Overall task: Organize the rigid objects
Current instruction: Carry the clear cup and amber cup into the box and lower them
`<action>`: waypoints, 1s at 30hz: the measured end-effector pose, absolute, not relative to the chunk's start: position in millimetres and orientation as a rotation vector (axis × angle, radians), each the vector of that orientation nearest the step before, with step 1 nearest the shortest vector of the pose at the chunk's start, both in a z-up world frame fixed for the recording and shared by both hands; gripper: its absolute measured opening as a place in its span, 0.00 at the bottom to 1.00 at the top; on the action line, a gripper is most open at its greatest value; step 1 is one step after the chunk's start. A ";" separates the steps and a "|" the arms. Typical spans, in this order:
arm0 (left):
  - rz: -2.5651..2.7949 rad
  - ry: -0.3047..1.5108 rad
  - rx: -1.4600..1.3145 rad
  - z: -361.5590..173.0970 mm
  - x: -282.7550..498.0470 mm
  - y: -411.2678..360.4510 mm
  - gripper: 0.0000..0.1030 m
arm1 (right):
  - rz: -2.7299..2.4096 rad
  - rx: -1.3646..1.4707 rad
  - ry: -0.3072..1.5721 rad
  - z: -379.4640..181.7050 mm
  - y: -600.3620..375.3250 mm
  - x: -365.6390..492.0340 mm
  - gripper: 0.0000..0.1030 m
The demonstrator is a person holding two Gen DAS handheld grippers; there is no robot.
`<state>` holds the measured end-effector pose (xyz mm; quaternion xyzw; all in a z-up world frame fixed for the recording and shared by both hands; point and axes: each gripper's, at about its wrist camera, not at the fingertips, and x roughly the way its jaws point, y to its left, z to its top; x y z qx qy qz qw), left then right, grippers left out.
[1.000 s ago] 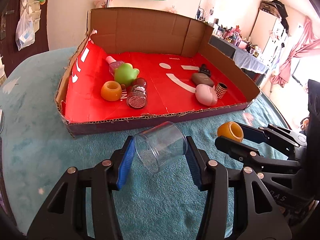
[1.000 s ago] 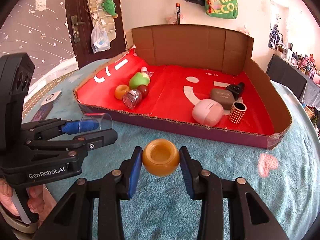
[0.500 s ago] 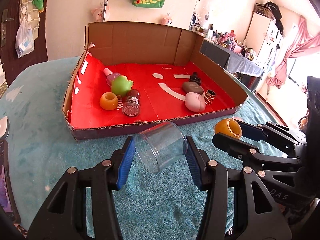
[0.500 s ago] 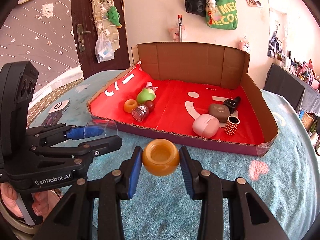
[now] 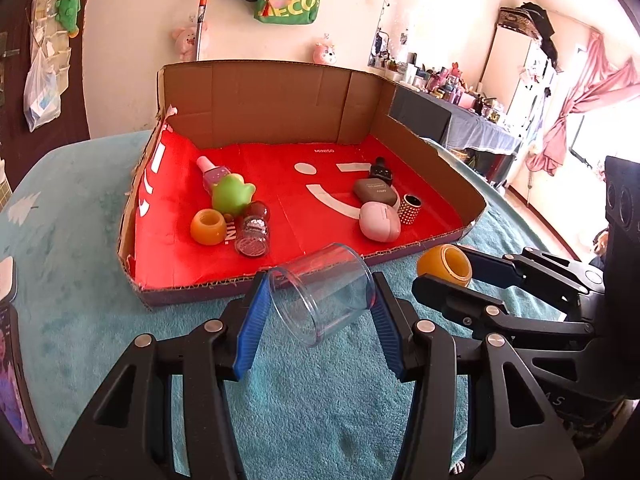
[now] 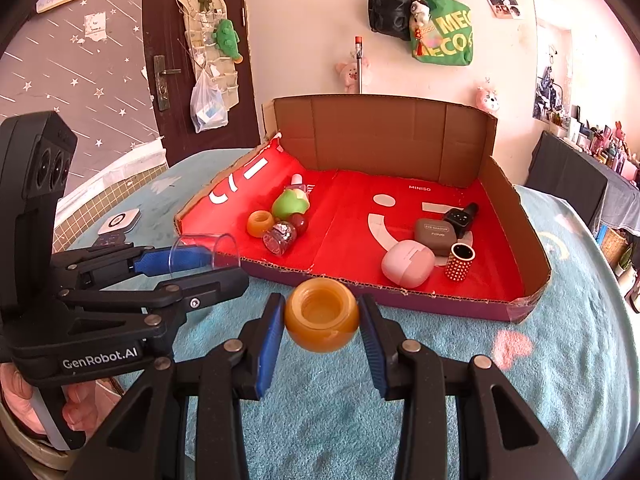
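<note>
- Clear cup (image 5: pixel 322 292): clamped on its side between the left gripper's (image 5: pixel 320 312) blue pads, above the teal cloth (image 5: pixel 320 420), just short of the cardboard tray (image 5: pixel 280 96).
- Orange pot (image 6: pixel 321 314): clamped in the right gripper (image 6: pixel 320 320), mouth toward the camera.
- Left view alone: a phone (image 5: pixel 12 380) at the cloth's left edge.
- Right view alone: a hand (image 6: pixel 80 408) on the left gripper's handle, a door (image 6: pixel 160 40), a white puck (image 6: pixel 120 220).

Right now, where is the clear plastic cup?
The clear plastic cup is clamped on its side between the left gripper's blue fingers, above the teal cloth, just in front of the cardboard box's near wall.
</note>
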<state>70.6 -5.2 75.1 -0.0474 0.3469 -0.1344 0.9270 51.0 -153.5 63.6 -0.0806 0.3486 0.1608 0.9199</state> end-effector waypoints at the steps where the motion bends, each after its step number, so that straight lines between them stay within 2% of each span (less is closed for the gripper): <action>1: -0.276 0.710 -0.094 75.8 72.1 -5.7 0.46 | 0.331 -0.163 0.717 64.3 -154.5 52.6 0.39; 13: -0.324 0.736 -0.111 78.8 102.4 -4.1 0.46 | 0.340 -0.128 0.734 71.5 -164.0 81.5 0.39; 30: -0.354 0.845 -0.144 49.3 145.4 -2.4 0.46 | 0.369 -0.067 0.848 55.9 -174.9 131.8 0.39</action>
